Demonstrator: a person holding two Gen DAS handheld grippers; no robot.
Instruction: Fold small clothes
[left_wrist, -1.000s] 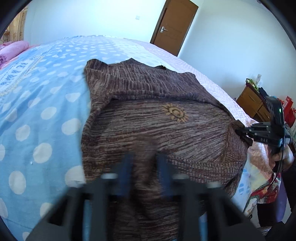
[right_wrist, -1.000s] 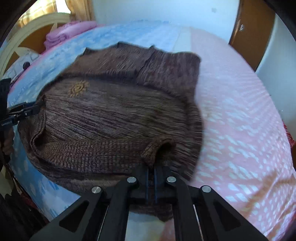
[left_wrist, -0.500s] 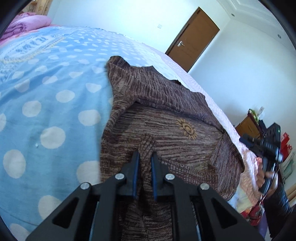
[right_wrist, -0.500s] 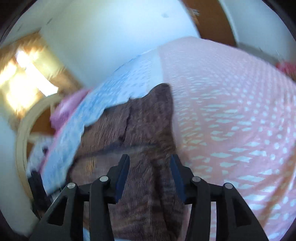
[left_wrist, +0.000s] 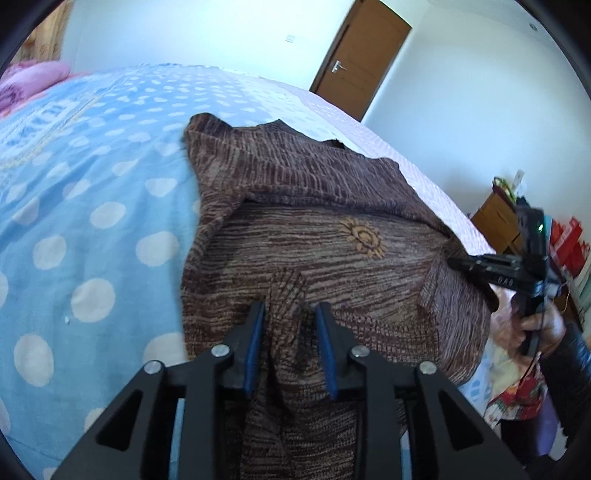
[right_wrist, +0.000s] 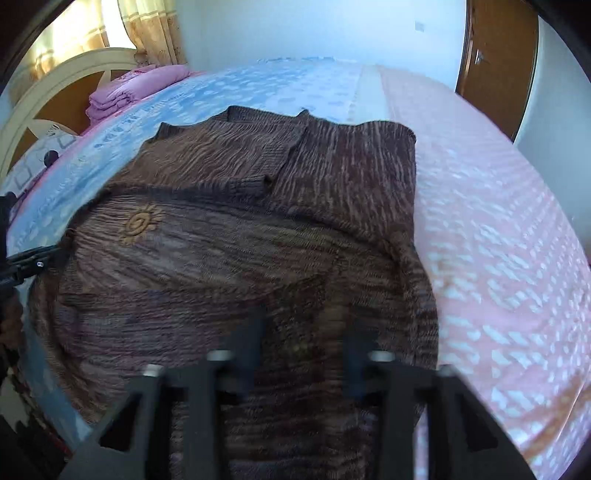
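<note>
- One brown knitted sweater (left_wrist: 332, 236) lies on the bed (left_wrist: 92, 206), straddling the seam where the blue polka-dot cover meets the pink patterned cover (right_wrist: 517, 240).
- One orange sun emblem (left_wrist: 364, 236) sits on the sweater's top layer, toward the left gripper's side as seen from the right wrist view.
- Two grippers are in play, one at each near corner of the garment.
- The left gripper (left_wrist: 290, 314) has just been opening; its blue-padded jaws stand slightly apart with a raised fold of the sweater's ribbed edge between them, the cloth seeming loose rather than pinched.
- The right gripper (right_wrist: 304, 332) has just been closing, though in its own blurred view the jaws stand apart over the sweater with knit lying between them; whether the pads press the cloth cannot be told.
- From the left wrist view, the right gripper's tips meet the sweater's far side edge, and one hand (left_wrist: 535, 325) grips its handle.
- The sweater is partly folded: a darker layer lies across the far part, and one far corner (right_wrist: 406, 129) rests on the pink cover.
- Its long axis runs from the grippers away toward the far wall, and the ribbed hem sits at the near end.
- One brown door (left_wrist: 365, 55), one folded pink blanket (right_wrist: 129, 88) by the headboard and one wooden cabinet (left_wrist: 496, 218) stand around the bed.
</note>
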